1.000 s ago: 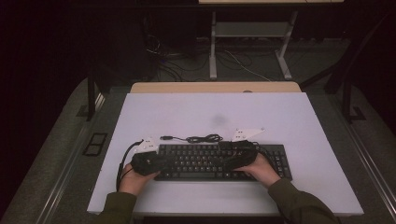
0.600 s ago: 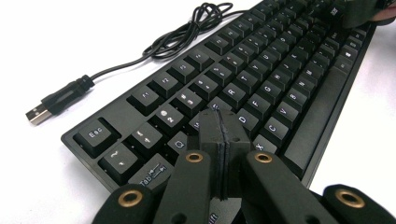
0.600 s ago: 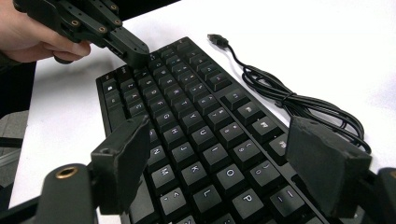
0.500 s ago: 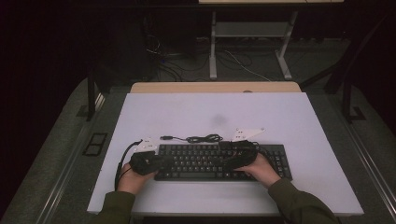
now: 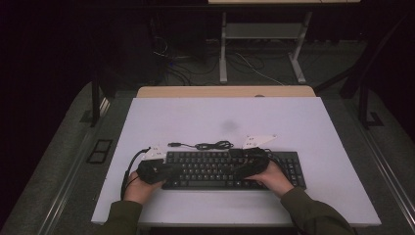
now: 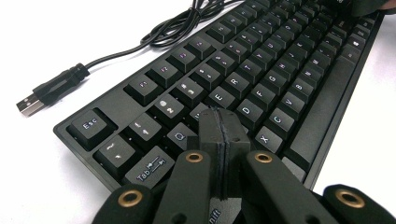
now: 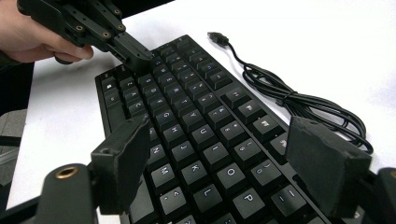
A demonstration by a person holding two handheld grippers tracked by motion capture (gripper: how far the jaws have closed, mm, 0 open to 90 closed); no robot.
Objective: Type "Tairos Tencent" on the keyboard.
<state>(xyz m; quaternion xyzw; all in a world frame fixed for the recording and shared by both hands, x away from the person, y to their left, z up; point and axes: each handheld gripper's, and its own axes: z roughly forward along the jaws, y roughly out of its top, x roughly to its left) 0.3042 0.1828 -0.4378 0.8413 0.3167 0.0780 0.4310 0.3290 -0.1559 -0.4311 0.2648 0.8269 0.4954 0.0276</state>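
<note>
A black, full-size plastic keyboard (image 5: 230, 169) with white-lettered keys lies flat near the front edge of a pale lilac-white rectangular table top (image 5: 195, 120), its long side parallel to that edge. From its rear edge a thin black cable (image 5: 210, 145) runs out in a loose bundle onto the table just behind the keys and ends in a black-sleeved USB plug (image 6: 49, 89) that rests on the bare surface, plugged into nothing.

The left gripper (image 6: 219, 135) has its two black jaws pressed together with nothing between them; the joined tips come down on the keys at the left end of the keyboard, around the Q, W and A keys, and seem to touch a key there, though which one is hidden beneath the tips. The right gripper (image 7: 219, 158) has its jaws spread wide, one on either side of the right-hand letter keys, hanging just above them and pinching nothing.

In the high view the left hand (image 5: 139, 188) sits at the keyboard's left end and the right hand (image 5: 274, 178) over its right half, both forearms in olive-green sleeves (image 5: 313, 215) entering from the near edge, with the grippers pointing inward toward each other across the keys.
</note>
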